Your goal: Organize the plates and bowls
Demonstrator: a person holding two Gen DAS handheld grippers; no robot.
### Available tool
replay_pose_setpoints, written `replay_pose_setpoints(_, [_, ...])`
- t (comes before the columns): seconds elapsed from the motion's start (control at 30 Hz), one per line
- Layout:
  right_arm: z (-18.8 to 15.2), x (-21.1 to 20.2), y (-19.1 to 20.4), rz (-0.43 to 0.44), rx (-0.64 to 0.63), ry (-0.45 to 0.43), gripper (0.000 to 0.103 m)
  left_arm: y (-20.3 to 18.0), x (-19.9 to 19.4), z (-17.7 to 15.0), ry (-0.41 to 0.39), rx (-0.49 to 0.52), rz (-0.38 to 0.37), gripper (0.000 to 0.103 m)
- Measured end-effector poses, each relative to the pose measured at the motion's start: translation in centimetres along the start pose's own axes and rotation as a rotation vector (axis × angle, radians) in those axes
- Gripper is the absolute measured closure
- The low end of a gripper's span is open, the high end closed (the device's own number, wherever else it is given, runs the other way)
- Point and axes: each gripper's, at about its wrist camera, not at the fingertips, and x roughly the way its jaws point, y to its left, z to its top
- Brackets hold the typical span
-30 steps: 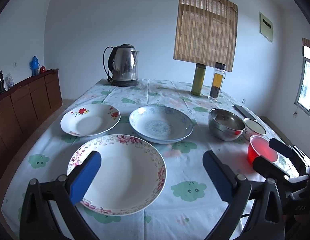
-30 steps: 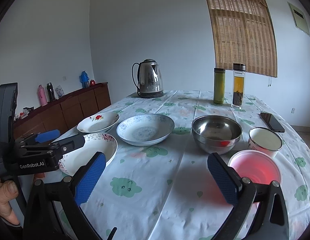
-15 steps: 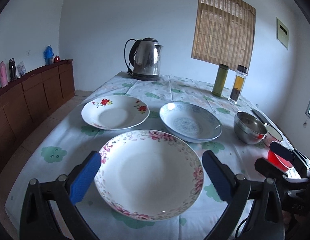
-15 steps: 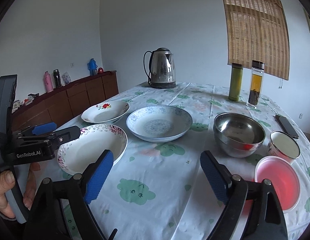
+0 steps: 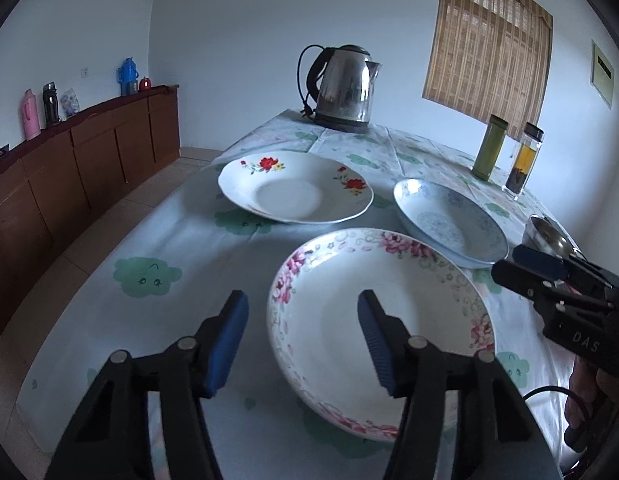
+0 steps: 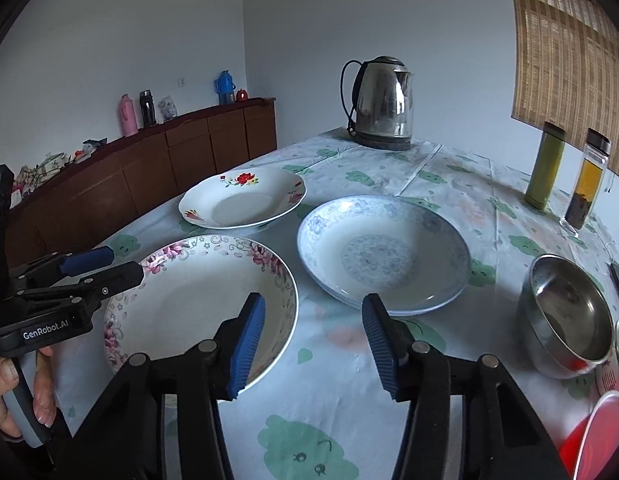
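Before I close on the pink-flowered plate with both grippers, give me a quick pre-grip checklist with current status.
1. Left gripper straddles the pink-flowered plate near rim: ok; jaws closing, pads not yet pressing.
2. Right gripper straddles the opposite rim: ok; one finger is over the plate, jaws closing.
3. Plate empty: ok.
4. Clearance from blue-patterned plate: ok, a gap shows between them.
5. Red-flowered plate free as a stacking spot: ok, empty.
6. Pads low enough to catch the rim: cannot tell.
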Motion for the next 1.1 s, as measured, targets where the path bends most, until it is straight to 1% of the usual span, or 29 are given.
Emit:
replay_pose_setpoints(0.07, [0.5, 1.3, 0.2, 0.011, -0.026, 0.028, 0.056, 0.2, 0.6, -0.2, 0.025, -0.012, -0.001, 0.061])
replay_pose_setpoints(0.13, [1.0, 2.7, 0.4, 0.030, -0.046, 0.063, 0.065, 0.3, 1.0, -0.5, 0.040, -0.012, 0.008, 0.063])
replay_pose_setpoints(0.27, [0.9, 4.4, 0.5, 0.062, -0.072, 0.115, 0.071, 0.6, 1.2, -0.7, 0.047, -0.022, 0.012, 0.063])
replay_pose_setpoints(0.3, [0.7, 4.7, 0.6, 0.068, -0.076, 0.124, 0.075, 0.6, 1.2, -0.8, 0.049, -0.023, 0.015, 0.063])
replay_pose_setpoints(0.33, [0.6, 4.9, 0.5, 0.081, -0.073, 0.128, 0.078, 0.5, 1.3, -0.8, 0.052, -0.024, 0.015, 0.066])
replay_pose_setpoints(0.47, [0.0, 5.7, 0.2, 0.114, -0.058, 0.145, 0.078, 0.5, 1.8, -0.8, 0.067, -0.022, 0.018, 0.074])
replay_pose_setpoints(0.53, [-0.1, 5.9, -0.2, 0.138, -0.044, 0.155, 0.083, 0.5, 2.0, -0.8, 0.074, -0.020, 0.017, 0.080])
replay_pose_setpoints(0.57, [0.0, 5.9, -0.3, 0.143, -0.038, 0.152, 0.083, 0.4, 2.2, -0.8, 0.082, -0.017, 0.020, 0.081])
replay_pose_setpoints(0.63, [0.0, 5.8, -0.4, 0.162, -0.036, 0.146, 0.083, 0.2, 2.4, -0.7, 0.092, -0.014, 0.028, 0.081])
replay_pose_setpoints(0.73, [0.0, 5.5, -0.3, 0.167, -0.036, 0.140, 0.083, 0.1, 2.6, -0.8, 0.101, -0.014, 0.058, 0.081])
replay_pose_setpoints(0.87, [0.0, 5.2, -0.1, 0.164, -0.046, 0.129, 0.083, -0.3, 2.9, -0.9, 0.108, 0.015, 0.063, 0.082])
replay_pose_setpoints(0.93, [-0.1, 5.2, 0.1, 0.160, -0.060, 0.126, 0.084, -0.2, 2.9, -0.9, 0.106, 0.010, 0.064, 0.083])
replay_pose_setpoints(1.03, [-0.1, 5.2, 0.2, 0.160, -0.061, 0.125, 0.084, 0.1, 2.7, -0.9, 0.095, -0.008, 0.062, 0.087])
replay_pose_setpoints(1.1, [-0.1, 5.3, 0.2, 0.163, -0.060, 0.127, 0.084, 0.0, 2.7, -0.9, 0.094, -0.005, 0.065, 0.088])
